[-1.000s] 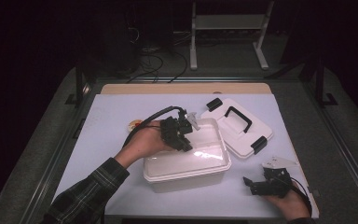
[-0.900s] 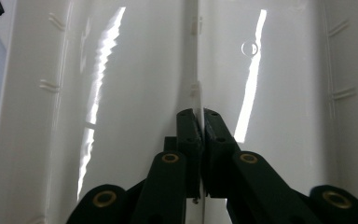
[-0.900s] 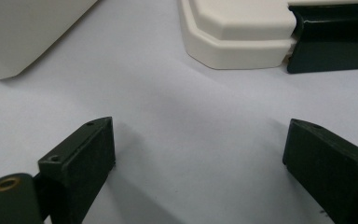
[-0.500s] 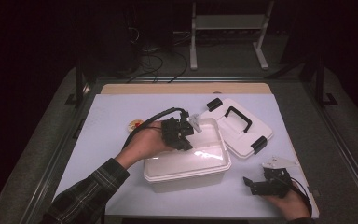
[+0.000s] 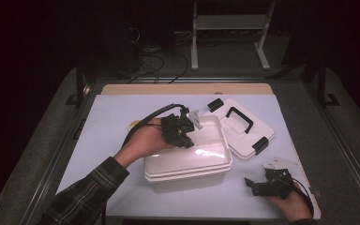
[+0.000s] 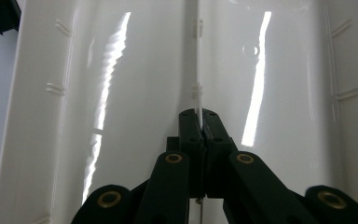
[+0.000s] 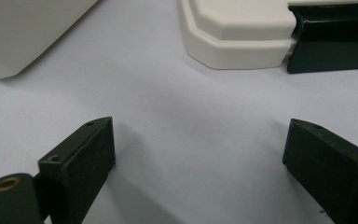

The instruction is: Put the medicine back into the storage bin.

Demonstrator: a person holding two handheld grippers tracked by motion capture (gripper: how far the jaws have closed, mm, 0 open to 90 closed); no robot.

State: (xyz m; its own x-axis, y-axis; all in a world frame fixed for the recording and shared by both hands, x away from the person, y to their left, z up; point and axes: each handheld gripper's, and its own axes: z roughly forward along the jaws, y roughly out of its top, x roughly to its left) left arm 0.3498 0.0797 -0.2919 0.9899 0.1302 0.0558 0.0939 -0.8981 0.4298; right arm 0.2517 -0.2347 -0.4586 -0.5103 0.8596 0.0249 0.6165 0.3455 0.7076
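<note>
Left forearm in a plaid sleeve (image 5: 82, 194) comes in from the bottom left. Left gripper (image 5: 187, 136) sits over the near-left part of the open white box (image 5: 187, 176), jaws pointing down into it.

In the left gripper view the left gripper (image 6: 199, 122) has just pinched closed on a thin white divider (image 6: 198, 70), an upright plate running along the middle of the box interior. The divider's edge sits right between the two black pads; the rest of it runs straight away from the tips toward the far wall. Box walls (image 6: 32, 116) rise on both sides of the jaws, well clear of them.

Box stands mid-table on the white table sheet (image 5: 117, 117). Its lid (image 5: 241, 126), with a black handle and black latches, lies flat just right of the box, behind its right corner and touching it or nearly so.

Right gripper (image 5: 251, 183) rests on the sheet at the near right, held in the right hand (image 5: 293, 204), well apart from the box. In the right gripper view the right gripper (image 7: 198, 154) has its jaws spread wide with only bare sheet between them; a lid corner (image 7: 235, 39) and a black latch (image 7: 331, 39) lie farther off.
</note>
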